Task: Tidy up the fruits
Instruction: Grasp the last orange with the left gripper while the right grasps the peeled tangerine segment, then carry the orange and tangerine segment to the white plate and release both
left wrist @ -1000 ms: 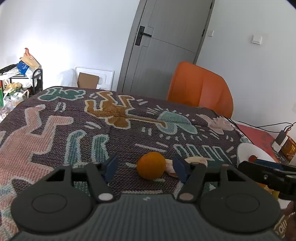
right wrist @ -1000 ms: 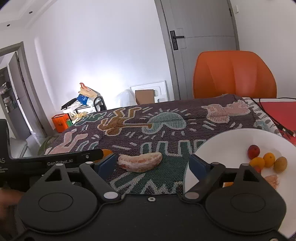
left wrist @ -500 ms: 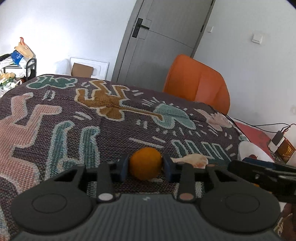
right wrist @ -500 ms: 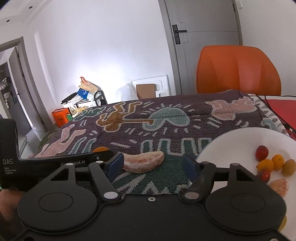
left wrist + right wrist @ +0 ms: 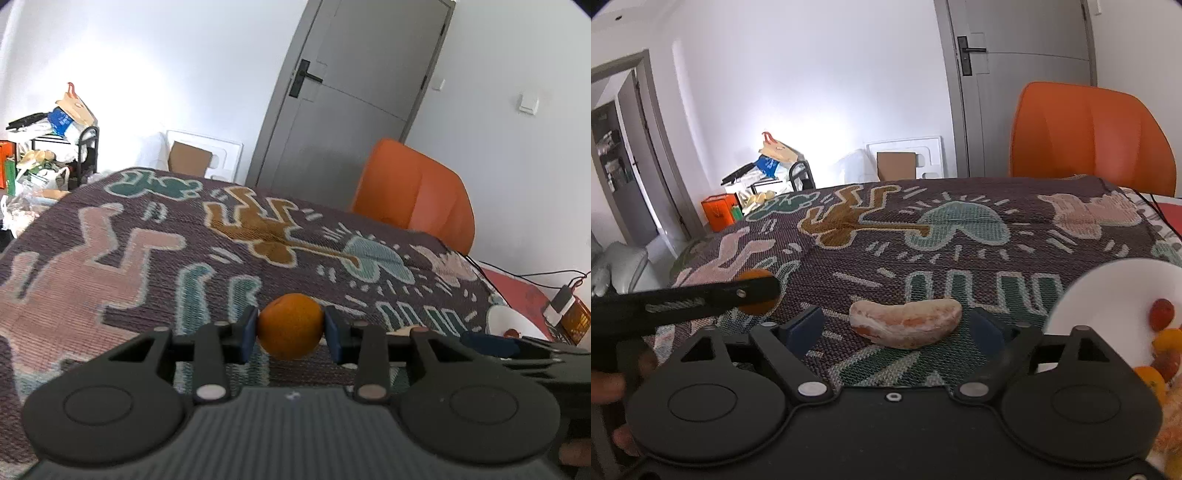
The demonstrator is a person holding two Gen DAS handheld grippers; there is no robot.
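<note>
Orange fruit [image 5: 290, 325], white plate [image 5: 1108, 291], purple cloth [image 5: 960, 236] patterned teal, pink, ochre.

Left gripper [image 5: 290, 329] black, blue pads, ribbed grey housing, right gripper [image 5: 896, 329] black, 2 silver pivot screws

L gripper [image 5: 290, 329] now clamped on orange [image 5: 290, 325], lifted.

R gripper [image 5: 899, 326] jaws wide apart, peeled citrus segment [image 5: 905, 322] lying on patterned cloth [image 5: 960, 236] btwn its fingers, not touched. L gripper [image 5: 683, 304] crosses at left w/ orange [image 5: 759, 291] partly hidden behind it. White plate [image 5: 1108, 288] at right holds small fruits [image 5: 1161, 314]
</note>
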